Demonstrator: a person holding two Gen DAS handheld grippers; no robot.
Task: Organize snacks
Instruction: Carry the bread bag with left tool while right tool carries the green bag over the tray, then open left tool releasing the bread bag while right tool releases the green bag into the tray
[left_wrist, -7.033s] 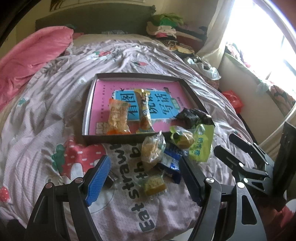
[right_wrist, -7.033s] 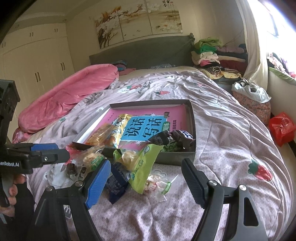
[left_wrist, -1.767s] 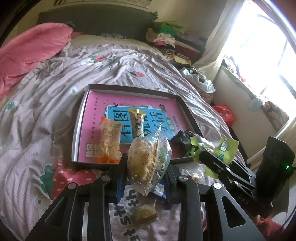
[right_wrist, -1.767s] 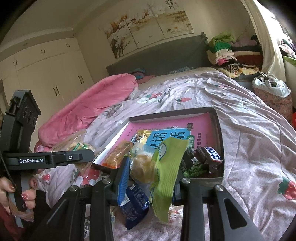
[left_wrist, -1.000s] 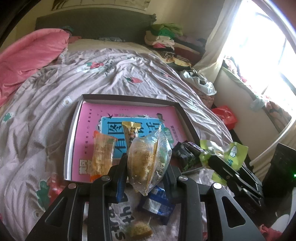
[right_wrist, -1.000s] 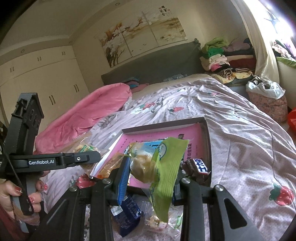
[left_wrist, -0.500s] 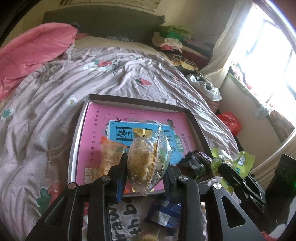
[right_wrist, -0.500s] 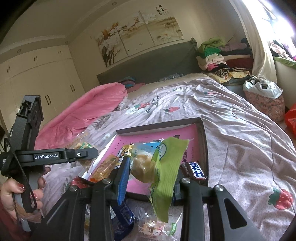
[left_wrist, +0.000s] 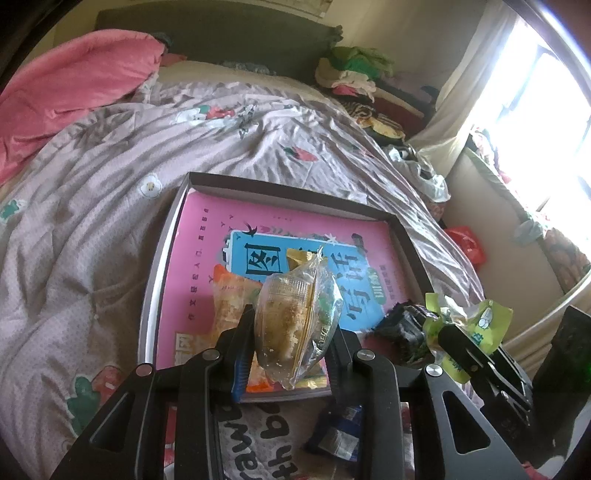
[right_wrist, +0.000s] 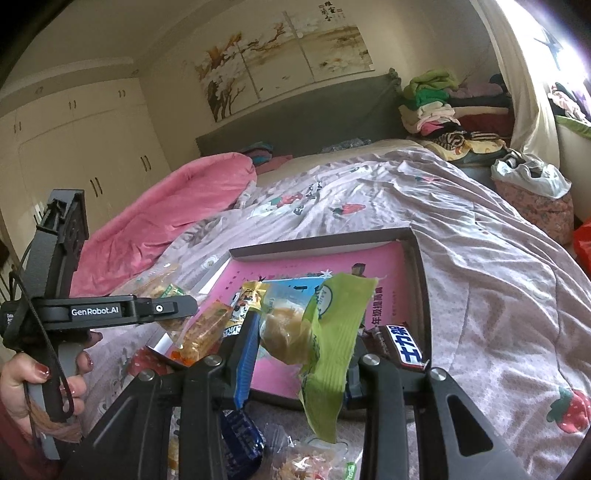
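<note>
Snacks are in both grippers. The left gripper (left_wrist: 291, 332) pinches a clear cake packet (left_wrist: 295, 325) between its fingers, and the right gripper (right_wrist: 299, 350) pinches a green packet (right_wrist: 332, 339) with a pale round pastry showing inside it.

Seven seconds ago both grippers stood spread and empty above a loose pile on the bedspread; now each carries one packet. Over the last half second both have edged forward, so the tray (left_wrist: 162, 243) sits lower and larger in each view, and the two packets now hang over its near part.

The cake packet stands upright between the left fingers, its sealed top edge pointing up, in front of an orange packet (left_wrist: 229, 295) and a yellow one (left_wrist: 301, 256) that lie on the pink book (left_wrist: 207, 258) lining the tray. The green packet droops below the right fingers, just left of a dark chocolate bar (right_wrist: 402, 347) at the tray's near right corner. A blue packet (left_wrist: 338, 428) lies on the bedspread (left_wrist: 92, 184) just near the tray; whether it touches the tray wall is hard to tell.

In the right view the left hand (right_wrist: 22, 384), nails painted red, grips the left handle, holding the gripper level.
</note>
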